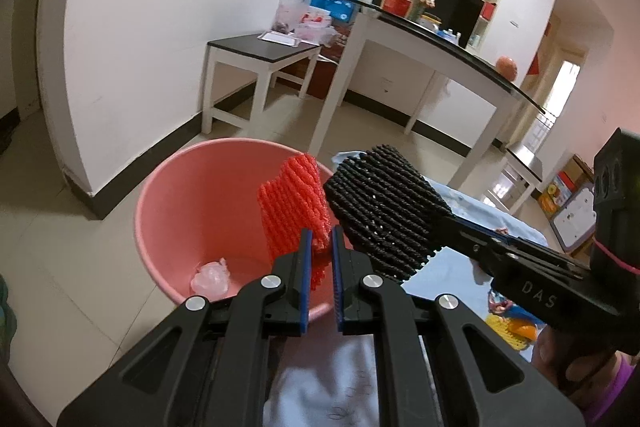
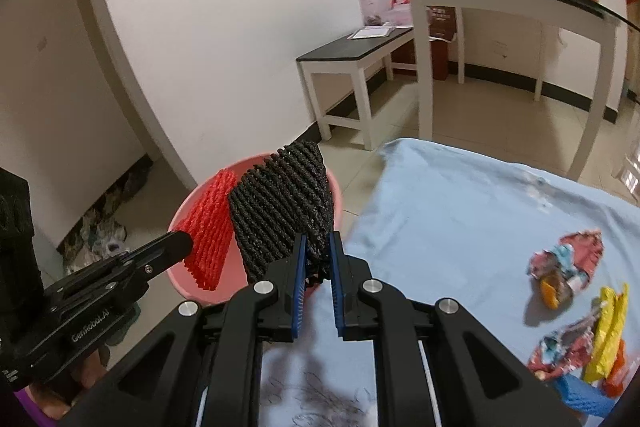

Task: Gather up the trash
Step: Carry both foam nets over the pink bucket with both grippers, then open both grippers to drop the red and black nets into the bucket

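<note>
Above the round pink plastic bucket, the left gripper pinches a ribbed red foam net. Beside it, the right gripper clamps a coarse black foam net. Crinkled wrappers lie on the pale blue cloth.

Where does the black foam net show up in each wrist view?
Left wrist: black foam net right of centre, clamped in the right gripper entering from the right.
Right wrist: black foam net at centre, rising from the gripper's own jaws.
Shared landmark: the pink bucket behind it, red foam net alongside.
</note>
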{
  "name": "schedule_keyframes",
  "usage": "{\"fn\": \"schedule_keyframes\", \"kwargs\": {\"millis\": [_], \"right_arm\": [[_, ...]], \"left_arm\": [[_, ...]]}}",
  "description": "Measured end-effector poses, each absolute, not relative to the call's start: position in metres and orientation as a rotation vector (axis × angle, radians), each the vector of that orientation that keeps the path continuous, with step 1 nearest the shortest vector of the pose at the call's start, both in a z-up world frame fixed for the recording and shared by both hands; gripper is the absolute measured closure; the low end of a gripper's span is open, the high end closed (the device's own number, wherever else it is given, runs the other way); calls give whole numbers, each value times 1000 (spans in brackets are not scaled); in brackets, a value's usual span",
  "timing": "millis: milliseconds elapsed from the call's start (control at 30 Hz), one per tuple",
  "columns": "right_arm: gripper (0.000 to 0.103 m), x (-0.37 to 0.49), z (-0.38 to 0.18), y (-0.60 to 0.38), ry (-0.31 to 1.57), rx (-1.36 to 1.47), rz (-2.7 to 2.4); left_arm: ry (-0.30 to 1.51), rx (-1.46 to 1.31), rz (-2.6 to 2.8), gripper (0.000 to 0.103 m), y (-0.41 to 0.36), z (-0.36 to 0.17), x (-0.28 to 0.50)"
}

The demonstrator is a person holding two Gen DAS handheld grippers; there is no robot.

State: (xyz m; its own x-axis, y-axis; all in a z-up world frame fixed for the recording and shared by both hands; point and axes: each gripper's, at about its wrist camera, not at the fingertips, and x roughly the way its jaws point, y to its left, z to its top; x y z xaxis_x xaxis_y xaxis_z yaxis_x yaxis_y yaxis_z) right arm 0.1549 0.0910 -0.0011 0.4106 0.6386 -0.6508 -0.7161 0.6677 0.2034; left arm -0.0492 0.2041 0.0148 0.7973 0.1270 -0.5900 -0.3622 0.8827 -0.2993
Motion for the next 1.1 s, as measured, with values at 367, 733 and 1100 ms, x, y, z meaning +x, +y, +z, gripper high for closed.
{"fn": "schedule_keyframes", "kwargs": {"millis": [367,733,1100], "right_arm": [[92,154,-25,135,804,-181,883],[91,158,-40,146,838,-198,872],[90,159,-45,149,842,-192,868]], "left_arm": [[633,-459,308,94,228,-7,-50],[673,-501,336,94,246,-24,-48],[681,-561,365,67,258,-28,-53]]}}
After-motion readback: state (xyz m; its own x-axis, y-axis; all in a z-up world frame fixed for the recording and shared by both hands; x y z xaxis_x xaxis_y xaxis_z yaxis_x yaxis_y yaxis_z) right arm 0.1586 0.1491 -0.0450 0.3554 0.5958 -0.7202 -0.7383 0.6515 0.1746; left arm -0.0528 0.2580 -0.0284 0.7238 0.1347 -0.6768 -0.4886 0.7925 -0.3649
